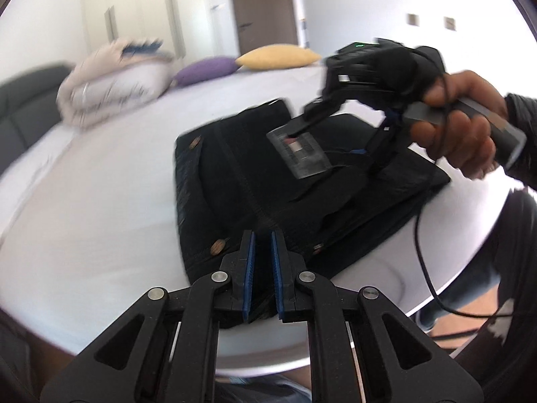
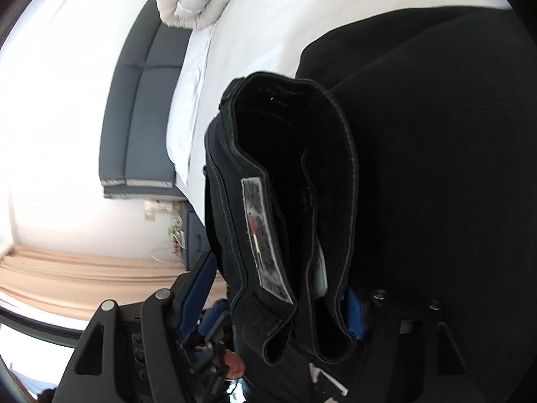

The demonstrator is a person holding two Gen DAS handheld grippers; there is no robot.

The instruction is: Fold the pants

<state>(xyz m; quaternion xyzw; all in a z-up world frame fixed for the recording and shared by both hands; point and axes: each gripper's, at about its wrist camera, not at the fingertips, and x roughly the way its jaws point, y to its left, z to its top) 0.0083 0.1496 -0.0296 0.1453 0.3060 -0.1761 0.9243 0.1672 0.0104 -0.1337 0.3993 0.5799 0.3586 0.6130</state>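
Black pants [image 1: 235,184] lie folded into a thick block on the white bed [image 1: 100,184]. My left gripper [image 1: 263,262] is shut above their near edge, and I see nothing pinched between its blue pads. A hand holds my right gripper [image 1: 335,147] over the far end, by the grey label [image 1: 298,152]. In the right wrist view the lifted waistband [image 2: 285,168] with its label [image 2: 265,235] stands between the spread jaws of the right gripper [image 2: 275,302]. The right pad [image 2: 354,315] touches the cloth and the left pad [image 2: 198,288] stands just clear of it.
A rolled duvet [image 1: 114,80], a purple pillow [image 1: 204,69] and a yellow pillow [image 1: 278,55] lie at the far end of the bed by the dark grey headboard [image 1: 20,110]. A black cable [image 1: 423,262] hangs over the bed's right edge, beside the person's legs.
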